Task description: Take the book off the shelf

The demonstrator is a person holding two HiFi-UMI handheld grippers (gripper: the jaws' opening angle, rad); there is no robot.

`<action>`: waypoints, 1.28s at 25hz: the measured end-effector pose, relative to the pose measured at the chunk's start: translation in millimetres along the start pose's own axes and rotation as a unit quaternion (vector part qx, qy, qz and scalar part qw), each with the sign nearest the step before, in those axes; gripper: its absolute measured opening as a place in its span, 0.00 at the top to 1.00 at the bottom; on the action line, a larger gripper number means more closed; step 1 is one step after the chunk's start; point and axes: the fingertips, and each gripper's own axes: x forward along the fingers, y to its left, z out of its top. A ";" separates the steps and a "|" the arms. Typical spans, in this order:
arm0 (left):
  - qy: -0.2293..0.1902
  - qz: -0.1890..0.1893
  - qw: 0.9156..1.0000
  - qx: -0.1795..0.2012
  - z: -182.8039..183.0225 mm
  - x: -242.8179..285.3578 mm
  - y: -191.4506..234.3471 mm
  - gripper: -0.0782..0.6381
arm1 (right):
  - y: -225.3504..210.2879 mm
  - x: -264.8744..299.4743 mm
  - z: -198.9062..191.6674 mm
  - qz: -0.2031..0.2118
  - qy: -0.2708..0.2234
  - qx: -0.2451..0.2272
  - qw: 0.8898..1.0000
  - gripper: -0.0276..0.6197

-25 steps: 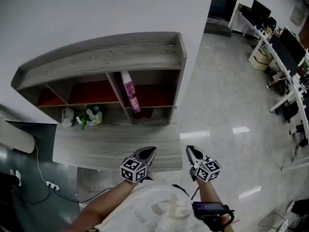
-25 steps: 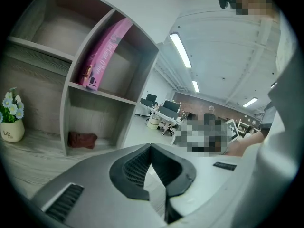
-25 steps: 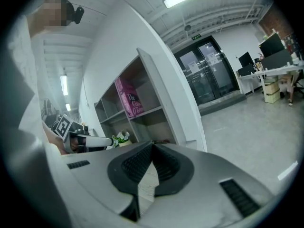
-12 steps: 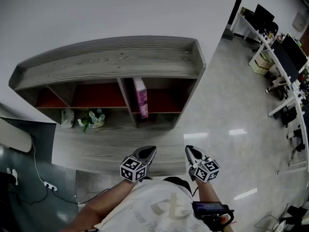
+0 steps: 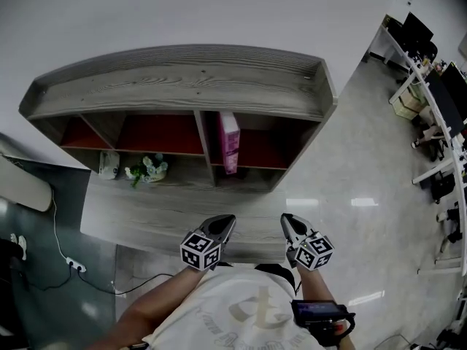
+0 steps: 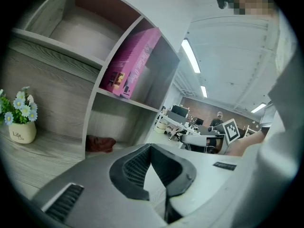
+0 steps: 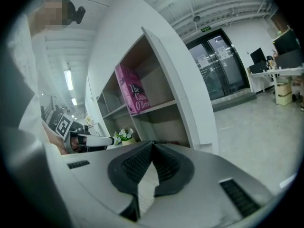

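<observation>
Approach step, nothing gripped yet: left gripper [image 5: 225,222] & right gripper [image 5: 287,222] sit short of the shelf [image 5: 182,86], fingers pressed together, empty; next, prob. one reaches up, spreads, pinches the pink book [image 5: 229,141].

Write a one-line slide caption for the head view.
Left gripper and right gripper, both shut and empty, hover before the shelf holding an upright pink book.
</observation>
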 end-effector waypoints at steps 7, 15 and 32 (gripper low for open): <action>-0.010 0.038 0.999 -0.011 5.4 11.3 1.0 0.89 | -4.9 13.2 3.0 0.048 0.026 -0.016 0.998 0.95; -0.018 0.083 0.996 -0.021 10.5 23.2 -4.8 0.89 | -24.1 23.6 11.5 0.096 0.042 -0.018 0.994 0.95; -0.085 0.230 0.969 0.013 72.4 2.2 5.1 0.89 | -22.8 46.0 18.5 0.205 0.069 -0.032 0.976 0.95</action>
